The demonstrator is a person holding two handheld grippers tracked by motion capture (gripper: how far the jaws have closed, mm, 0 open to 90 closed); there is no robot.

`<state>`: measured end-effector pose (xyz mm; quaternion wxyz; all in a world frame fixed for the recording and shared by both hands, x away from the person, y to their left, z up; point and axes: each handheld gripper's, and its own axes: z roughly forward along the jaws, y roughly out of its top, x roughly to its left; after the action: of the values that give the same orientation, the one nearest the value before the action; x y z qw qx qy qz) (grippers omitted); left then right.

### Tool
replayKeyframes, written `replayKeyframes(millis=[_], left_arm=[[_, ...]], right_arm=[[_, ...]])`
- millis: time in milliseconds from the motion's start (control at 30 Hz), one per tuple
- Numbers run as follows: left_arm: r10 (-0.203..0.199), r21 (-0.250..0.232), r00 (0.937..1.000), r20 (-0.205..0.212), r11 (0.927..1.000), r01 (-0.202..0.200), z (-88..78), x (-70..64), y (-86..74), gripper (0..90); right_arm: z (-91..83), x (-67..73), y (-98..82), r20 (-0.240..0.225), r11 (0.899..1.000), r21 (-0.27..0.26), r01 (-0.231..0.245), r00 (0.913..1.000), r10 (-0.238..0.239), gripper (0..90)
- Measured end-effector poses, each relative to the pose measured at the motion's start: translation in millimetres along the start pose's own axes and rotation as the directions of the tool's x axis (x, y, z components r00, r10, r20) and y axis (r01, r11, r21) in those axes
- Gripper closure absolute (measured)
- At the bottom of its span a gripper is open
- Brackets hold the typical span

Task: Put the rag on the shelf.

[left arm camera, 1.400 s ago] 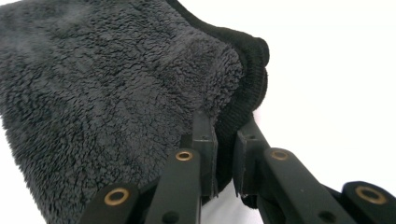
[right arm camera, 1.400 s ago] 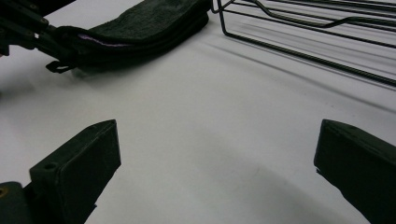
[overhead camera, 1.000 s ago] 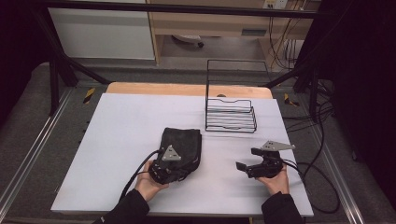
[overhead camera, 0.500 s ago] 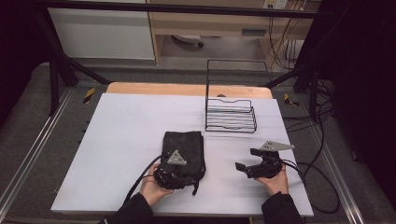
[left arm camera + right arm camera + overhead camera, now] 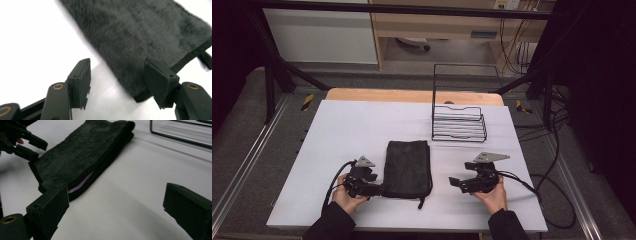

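Note:
A black fuzzy folded cloth [image 5: 407, 167] lies flat at the middle of the white table [image 5: 337, 130]. My left gripper [image 5: 379, 190] sits at the cloth's near left corner. In the left gripper view the cloth [image 5: 140, 32] reaches with that corner between the jaws of my left gripper [image 5: 120, 87], which have just been opening and do not press on it. My right gripper [image 5: 455, 183] points left at the cloth from a short way off. Its jaws, seen wide apart in the right gripper view [image 5: 117, 207], have just been closing a little around nothing. The cloth's [image 5: 82, 162] fold shows a purple line.
A black wire rack [image 5: 458, 122] stands on the table behind and to the right of the cloth, and its base wires [image 5: 180, 132] cross the top of the right gripper view. A short black cord [image 5: 424, 199] trails from the cloth's near right corner. Cables hang off the table's right side.
My left gripper has opened, let go of the cloth and slid left off its near edge. The cloth now lies flat and straight. My right gripper has shifted left toward it.

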<state>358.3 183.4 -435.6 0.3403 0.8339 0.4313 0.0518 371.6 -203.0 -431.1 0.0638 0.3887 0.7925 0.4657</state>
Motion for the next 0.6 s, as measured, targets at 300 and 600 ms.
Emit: replayKeyframes(millis=[300,600], left_arm=[[-0.027,-0.011,0.9975,0.065,0.9996,0.028,4.5,-1.3,-5.8,58.0],[-0.048,-0.002,0.9953,0.084,0.9988,0.048,5.6,-5.7,-7.6,68.8]], right_arm=[[36.0,38.2,7.9,-0.044,0.999,0.043,0.020,0.9989,-0.018,22.4],[65.8,53.5,0.1,-0.047,0.990,0.141,0.010,0.9989,-0.004,43.8]])
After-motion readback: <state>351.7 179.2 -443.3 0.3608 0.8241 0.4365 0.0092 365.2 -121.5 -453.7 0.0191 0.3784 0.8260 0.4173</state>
